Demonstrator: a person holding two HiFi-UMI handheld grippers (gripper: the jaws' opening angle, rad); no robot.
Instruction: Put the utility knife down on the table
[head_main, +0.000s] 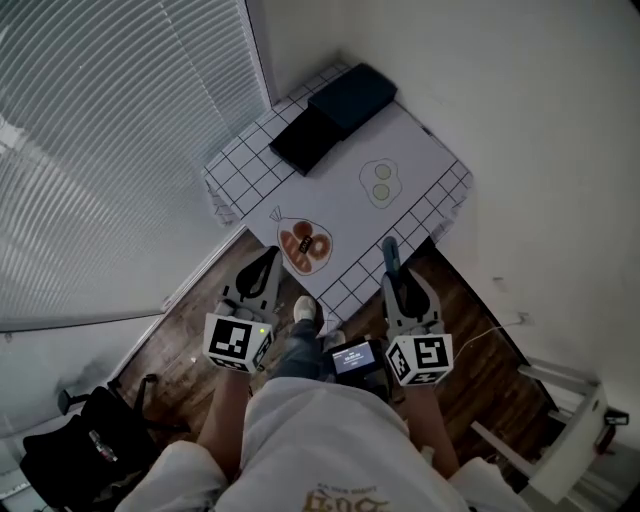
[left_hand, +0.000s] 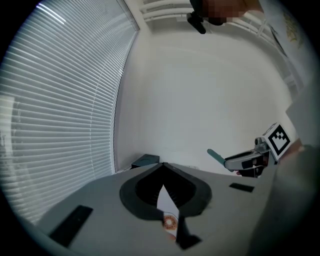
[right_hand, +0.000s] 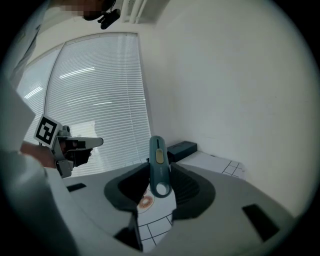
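The teal utility knife (head_main: 389, 255) sticks forward out of my right gripper (head_main: 394, 276), which is shut on its handle. In the right gripper view the knife (right_hand: 158, 162) stands upright between the dark jaws, its rounded eyelet end nearest the camera. It hangs in the air just above the near edge of the grid-patterned table (head_main: 425, 140). My left gripper (head_main: 271, 256) is level with it on the left, shut with nothing in it, over the table's near edge. The left gripper view shows the right gripper (left_hand: 245, 161) and the knife's tip (left_hand: 216, 156).
On the table lie a clear bag of doughnuts (head_main: 305, 247), a flat pack with two green discs (head_main: 380, 182), a black box (head_main: 305, 140) and a dark blue box (head_main: 350, 97). Window blinds stand on the left, a white wall on the right. A black bag (head_main: 70, 450) sits on the wooden floor.
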